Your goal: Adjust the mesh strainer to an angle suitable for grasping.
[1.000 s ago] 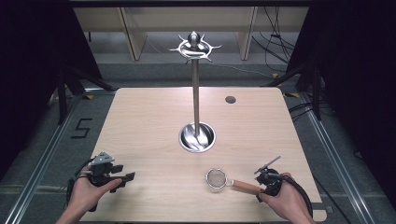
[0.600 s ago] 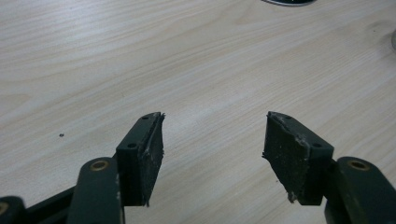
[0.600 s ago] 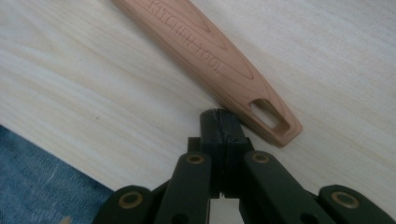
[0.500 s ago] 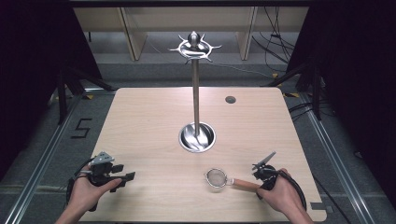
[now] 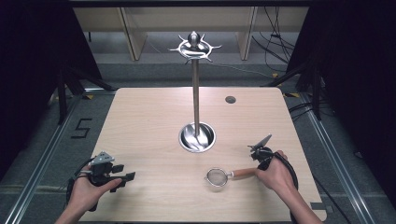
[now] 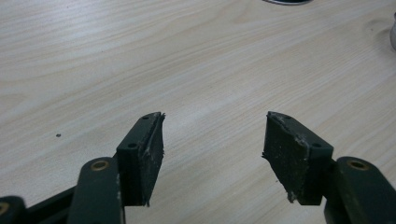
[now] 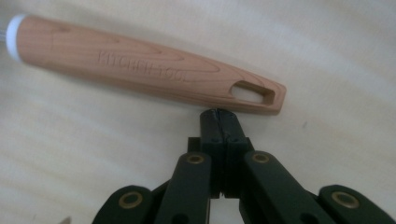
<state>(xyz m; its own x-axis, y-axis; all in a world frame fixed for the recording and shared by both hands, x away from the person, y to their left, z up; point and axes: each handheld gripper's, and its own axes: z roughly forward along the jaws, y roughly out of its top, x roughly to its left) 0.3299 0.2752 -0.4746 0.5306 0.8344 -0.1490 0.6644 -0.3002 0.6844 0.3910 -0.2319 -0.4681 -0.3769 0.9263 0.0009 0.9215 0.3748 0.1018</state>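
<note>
- A small mesh strainer (image 5: 218, 177) with a wooden handle (image 7: 140, 65) lies flat on the light wooden table (image 5: 140, 126), near the front edge on the person's right side, its wire bowl pointing toward the table's middle.
- The right gripper (image 7: 219, 114) sits at the far end of that handle, its two black jaws pressed together with nothing between them; their tips are right up against the side of the handle near its hanging slot, though whether they touch it cannot be told.
- In the high view the right hand (image 5: 275, 175) rests on the table at the handle's end.
- The left gripper (image 6: 212, 140) hangs low over bare tabletop near the front left corner, jaws spread wide and empty, well apart from the strainer.
- The left hand (image 5: 88, 191) holds it from below the table's front edge.
- A tall metal utensil stand (image 5: 196, 93) with a round dished base and a ring of hooks at the top rises from the table's centre, beyond the strainer.
- A small dark round hole (image 5: 230, 99) marks the table's far right area.
</note>
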